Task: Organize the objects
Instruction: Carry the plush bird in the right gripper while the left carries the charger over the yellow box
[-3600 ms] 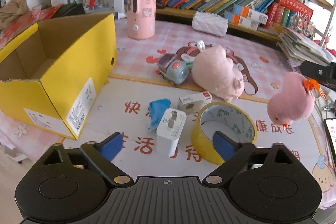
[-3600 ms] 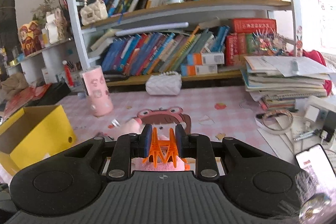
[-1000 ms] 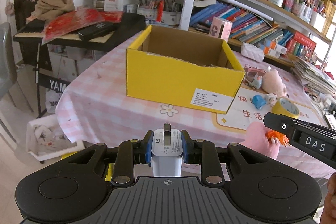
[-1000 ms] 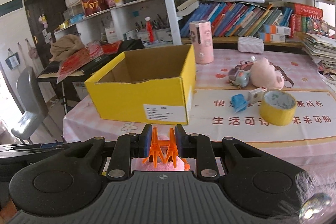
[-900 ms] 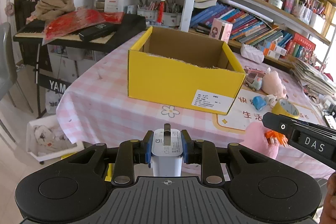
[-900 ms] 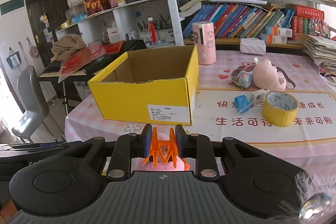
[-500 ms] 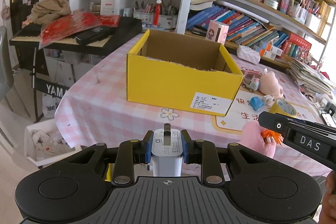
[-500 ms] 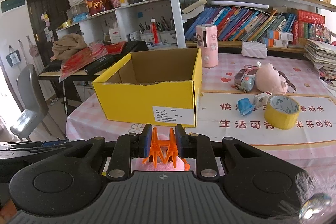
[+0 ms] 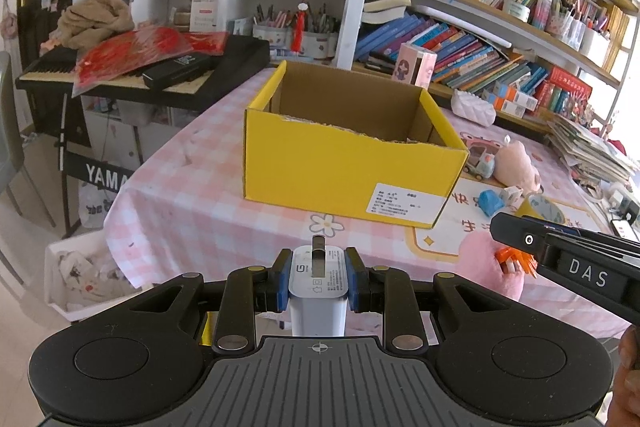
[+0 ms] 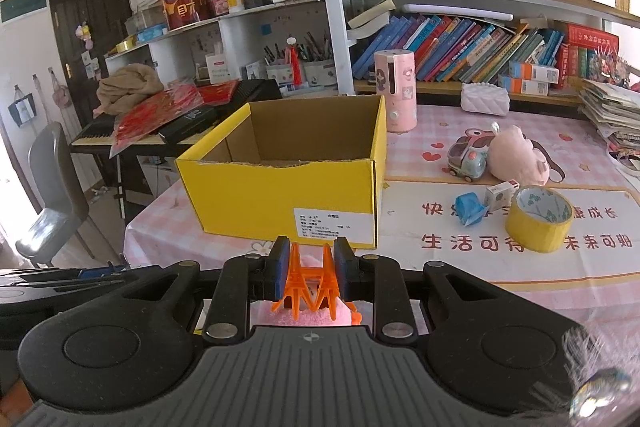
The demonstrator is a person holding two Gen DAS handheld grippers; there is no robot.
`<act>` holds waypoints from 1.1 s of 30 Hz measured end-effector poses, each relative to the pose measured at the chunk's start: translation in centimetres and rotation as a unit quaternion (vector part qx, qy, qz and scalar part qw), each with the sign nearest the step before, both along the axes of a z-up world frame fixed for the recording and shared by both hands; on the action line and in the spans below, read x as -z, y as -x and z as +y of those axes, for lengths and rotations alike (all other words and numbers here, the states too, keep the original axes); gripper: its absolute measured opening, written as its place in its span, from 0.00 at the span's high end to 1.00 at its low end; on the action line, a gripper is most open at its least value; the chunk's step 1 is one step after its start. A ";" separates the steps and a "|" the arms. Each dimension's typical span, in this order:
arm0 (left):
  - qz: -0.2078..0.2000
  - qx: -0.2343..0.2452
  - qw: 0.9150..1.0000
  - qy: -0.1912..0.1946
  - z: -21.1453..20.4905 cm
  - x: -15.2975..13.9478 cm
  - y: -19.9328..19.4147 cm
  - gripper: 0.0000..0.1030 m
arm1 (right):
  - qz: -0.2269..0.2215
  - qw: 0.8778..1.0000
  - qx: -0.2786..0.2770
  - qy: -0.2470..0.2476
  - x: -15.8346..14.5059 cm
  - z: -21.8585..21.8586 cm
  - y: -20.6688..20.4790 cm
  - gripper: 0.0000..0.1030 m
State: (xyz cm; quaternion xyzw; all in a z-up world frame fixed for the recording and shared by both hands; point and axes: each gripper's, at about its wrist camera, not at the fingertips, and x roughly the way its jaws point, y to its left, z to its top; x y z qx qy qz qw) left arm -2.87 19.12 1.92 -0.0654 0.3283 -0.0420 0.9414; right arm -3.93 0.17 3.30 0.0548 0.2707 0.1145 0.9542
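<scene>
My left gripper (image 9: 318,279) is shut on a white charger plug (image 9: 318,291), held in front of the table's near edge. My right gripper (image 10: 308,269) is shut on the orange crest of a pink plush bird (image 10: 308,315); the bird also shows in the left wrist view (image 9: 486,267), to the right. An open yellow cardboard box (image 9: 344,167) stands on the pink checked table ahead; in the right wrist view the box (image 10: 288,195) looks empty inside.
On the table right of the box lie a yellow tape roll (image 10: 538,219), a blue crumpled item (image 10: 470,209), a small white box (image 10: 500,195), a toy car (image 10: 466,155) and a pink plush pig (image 10: 516,155). A keyboard piano (image 9: 140,71) and a grey chair (image 10: 52,187) stand left. Bookshelves are behind.
Both grippers have moved closer to the yellow box, each still holding its object. The box appears larger in both views.
</scene>
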 end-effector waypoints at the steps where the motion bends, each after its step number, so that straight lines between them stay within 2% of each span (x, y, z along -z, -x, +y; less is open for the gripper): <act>1: 0.000 0.000 1.000 0.000 0.1 0.0 -0.1 0.76 | 0.000 1.000 0.000 0.001 -0.1 0.1 -0.2 0.79; 10: -0.023 0.001 1.000 -0.009 0.0 -1.3 -2.3 0.76 | -0.012 1.000 0.010 -0.008 -1.6 0.3 -2.5 0.79; 21: -0.093 -0.012 0.996 -0.014 0.0 -5.4 -9.1 0.76 | -0.101 0.994 0.017 -0.030 -6.5 -0.1 -9.8 0.79; 27: -0.084 -0.026 0.996 -0.023 -0.1 -5.0 -13.4 0.76 | -0.110 0.993 0.006 -0.034 -6.7 0.4 -14.8 0.79; 33: -0.061 -0.033 0.997 -0.039 -0.8 -3.7 -16.8 0.76 | -0.084 0.996 -0.010 -0.026 -4.6 0.7 -19.5 0.79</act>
